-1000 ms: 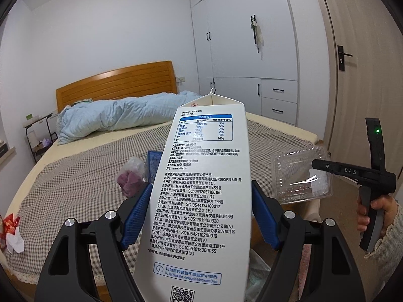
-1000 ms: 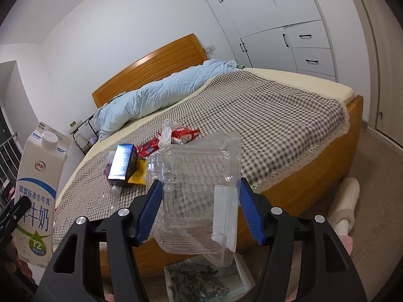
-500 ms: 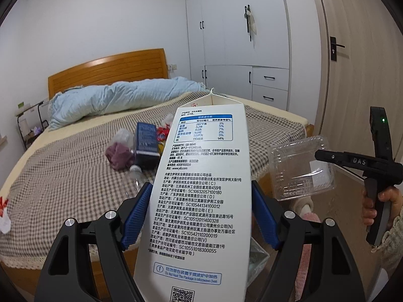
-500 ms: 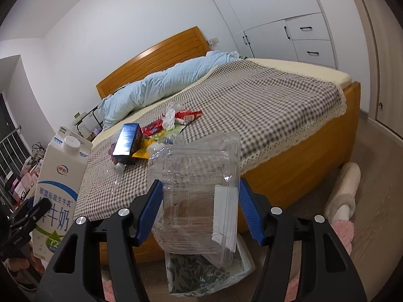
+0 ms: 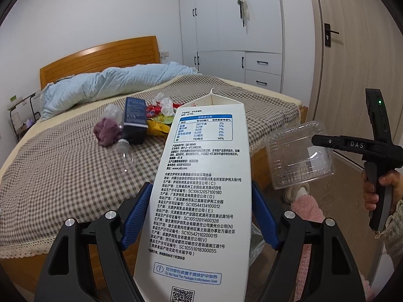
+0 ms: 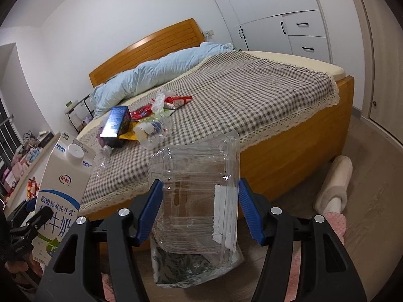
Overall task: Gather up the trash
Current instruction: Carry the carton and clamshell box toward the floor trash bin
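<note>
Milk carton (image 5: 201, 201), white with blue print, stands upright between the blue pads of the left tongs (image 5: 199, 216), which are clamped on its 2 sides. In the right wrist view the same carton shows at the left edge, its round cap on top. The right tongs (image 6: 199, 211) grip a clear plastic clamshell box (image 6: 199, 198) by its sides, holding it above a crumpled plastic bag (image 6: 186, 269) on the floor at the foot of the bed (image 6: 252, 95). A hand (image 5: 377, 188) holds the handle of the right tongs. More trash lies together on the checked bedspread: a dark blue box (image 5: 134, 119), a purple wad in clear wrap (image 5: 107, 130), red and yellow wrappers (image 5: 157, 115) and a clear bottle (image 6: 153, 130). A beige slipper (image 6: 335, 186) lies on the floor beside the bed frame.
</note>
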`<state>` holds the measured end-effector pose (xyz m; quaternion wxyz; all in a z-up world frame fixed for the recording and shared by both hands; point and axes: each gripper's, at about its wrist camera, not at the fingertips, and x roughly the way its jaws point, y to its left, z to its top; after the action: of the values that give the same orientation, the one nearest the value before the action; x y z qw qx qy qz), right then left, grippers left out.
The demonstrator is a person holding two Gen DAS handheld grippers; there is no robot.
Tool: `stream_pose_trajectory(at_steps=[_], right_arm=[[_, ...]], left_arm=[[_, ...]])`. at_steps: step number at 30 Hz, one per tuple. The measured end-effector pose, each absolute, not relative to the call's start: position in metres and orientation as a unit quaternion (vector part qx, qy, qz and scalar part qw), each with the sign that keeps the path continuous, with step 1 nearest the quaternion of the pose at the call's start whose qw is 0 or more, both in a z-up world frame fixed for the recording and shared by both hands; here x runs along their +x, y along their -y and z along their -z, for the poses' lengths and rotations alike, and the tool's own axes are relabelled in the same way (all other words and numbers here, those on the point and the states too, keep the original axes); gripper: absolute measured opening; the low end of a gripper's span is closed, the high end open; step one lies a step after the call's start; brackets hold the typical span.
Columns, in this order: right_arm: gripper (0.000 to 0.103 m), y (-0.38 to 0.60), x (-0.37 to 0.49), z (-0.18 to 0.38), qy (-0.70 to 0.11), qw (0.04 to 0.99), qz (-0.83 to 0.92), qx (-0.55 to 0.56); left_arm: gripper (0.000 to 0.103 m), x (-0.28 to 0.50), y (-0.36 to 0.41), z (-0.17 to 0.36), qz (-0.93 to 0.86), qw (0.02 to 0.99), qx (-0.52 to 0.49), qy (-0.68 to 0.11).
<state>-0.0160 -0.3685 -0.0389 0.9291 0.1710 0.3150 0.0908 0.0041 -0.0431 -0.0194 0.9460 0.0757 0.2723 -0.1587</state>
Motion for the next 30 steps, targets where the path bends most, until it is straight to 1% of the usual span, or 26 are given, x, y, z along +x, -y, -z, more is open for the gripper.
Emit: stream_pose_trajectory(at_steps=[8, 30], right_arm=[[0.059, 0.368, -0.021, 0.056, -0.329, 0.931, -0.078, 0.140], [0.059, 0.374, -0.018, 0.100, -0.363, 0.917, -0.072, 0.147]], left_arm=[[0.073, 0.003, 0.050, 0.044, 0.170, 0.938, 0.085, -0.290], [0.073, 0.026, 0.067, 0.102, 0.190, 0.910, 0.113, -0.351]])
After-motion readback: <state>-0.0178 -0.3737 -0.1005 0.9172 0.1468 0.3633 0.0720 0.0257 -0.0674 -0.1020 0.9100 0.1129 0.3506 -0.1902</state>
